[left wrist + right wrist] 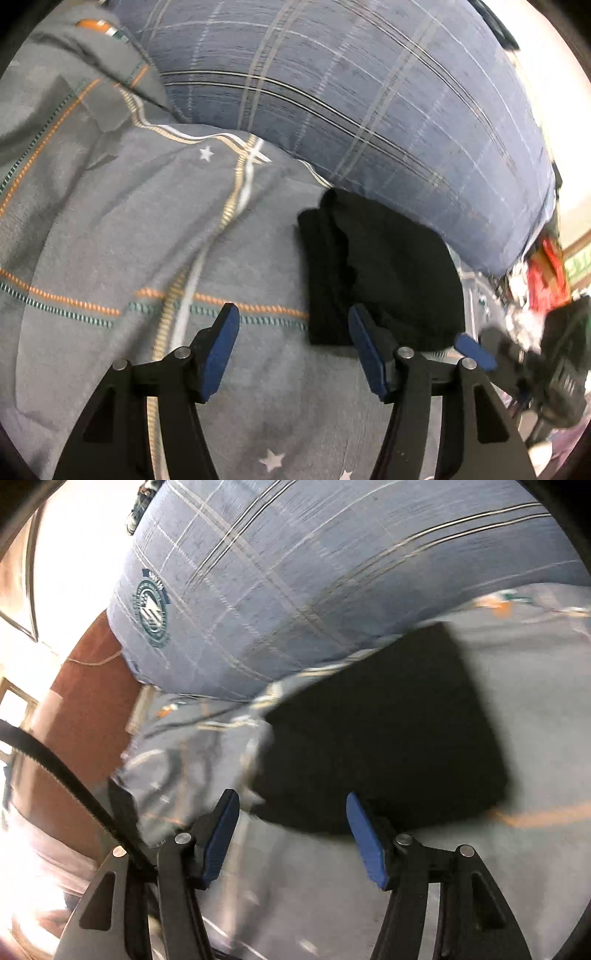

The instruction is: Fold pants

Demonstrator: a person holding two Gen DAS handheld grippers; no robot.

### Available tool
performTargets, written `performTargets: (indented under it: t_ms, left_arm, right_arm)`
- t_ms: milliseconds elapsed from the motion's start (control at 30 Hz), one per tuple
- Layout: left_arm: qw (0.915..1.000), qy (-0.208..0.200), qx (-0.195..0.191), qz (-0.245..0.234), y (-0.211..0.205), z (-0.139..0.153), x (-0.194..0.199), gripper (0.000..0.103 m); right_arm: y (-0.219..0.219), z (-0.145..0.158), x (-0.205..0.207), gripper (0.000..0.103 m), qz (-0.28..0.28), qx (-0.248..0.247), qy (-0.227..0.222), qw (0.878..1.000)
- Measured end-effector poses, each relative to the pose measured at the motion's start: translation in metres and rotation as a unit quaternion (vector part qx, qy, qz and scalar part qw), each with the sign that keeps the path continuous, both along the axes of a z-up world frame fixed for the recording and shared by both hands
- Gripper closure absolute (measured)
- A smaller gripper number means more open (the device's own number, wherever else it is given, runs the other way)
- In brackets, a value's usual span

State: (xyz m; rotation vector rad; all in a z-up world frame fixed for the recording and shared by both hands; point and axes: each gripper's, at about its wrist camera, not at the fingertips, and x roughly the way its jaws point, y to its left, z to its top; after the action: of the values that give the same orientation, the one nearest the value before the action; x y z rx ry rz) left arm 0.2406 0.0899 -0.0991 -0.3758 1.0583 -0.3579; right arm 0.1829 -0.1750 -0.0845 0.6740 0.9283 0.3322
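The left gripper (293,350) has its blue-padded fingers (221,354) spread apart with nothing between them; through the gap only the grey sheet (110,229) shows. Its right finger overlaps the near left corner of the pants (384,273) in the left wrist view, though whether the pad touches the cloth cannot be told. The pants are black, folded into a compact bundle with stacked layers showing along the left edge, and they lie on the sheet ahead and to the right of this gripper, their far edge close against a blue plaid pillow (351,103). The right gripper (476,350) shows blurred at the pants' near right corner. From its own camera, the right gripper (291,834) also stands released, fingers (365,842) apart and empty; the pants (384,738) fill the space just ahead, their near edge lying across the opening between the fingertips and running past the right finger. That view is smeared by motion. Beyond the pants lies the sheet (535,709) with orange and teal stripes and small white stars, then the pillow (295,572), which bears a round teal emblem (152,609).
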Motion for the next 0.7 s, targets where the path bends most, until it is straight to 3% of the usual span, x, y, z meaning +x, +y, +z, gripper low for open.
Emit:
performTargets:
  t_ms: [167, 300, 467, 600, 700]
  left_arm:
    - [0.9965, -0.059, 0.057, -0.018, -0.033, 0.012, -0.031, 0.042]
    - [0.983, -0.133, 0.125, -0.019, -0.059, 0.023, -0.075, 0.038]
    - [0.9771, -0.147, 0.151, -0.027, -0.076, 0.017, -0.096, 0.035]
    - [0.9713, -0.155, 0.178, -0.033, -0.086, 0.01, -0.095, 0.033]
    - [0.973, -0.148, 0.172, -0.04, -0.089, 0.004, -0.094, 0.032]
  right_arm:
    - [-0.016, -0.008, -0.064, 0.037, -0.031, -0.086, -0.017, 0.996]
    - [-0.02, -0.011, -0.092, 0.037, -0.05, -0.158, -0.04, 0.985]
    - [-0.015, -0.01, -0.099, 0.033, -0.074, -0.243, -0.089, 0.963]
    - [-0.012, -0.013, -0.098, 0.03, -0.078, -0.246, -0.106, 0.96]
    - [-0.011, -0.019, -0.096, 0.028, -0.074, -0.257, -0.106, 0.958]
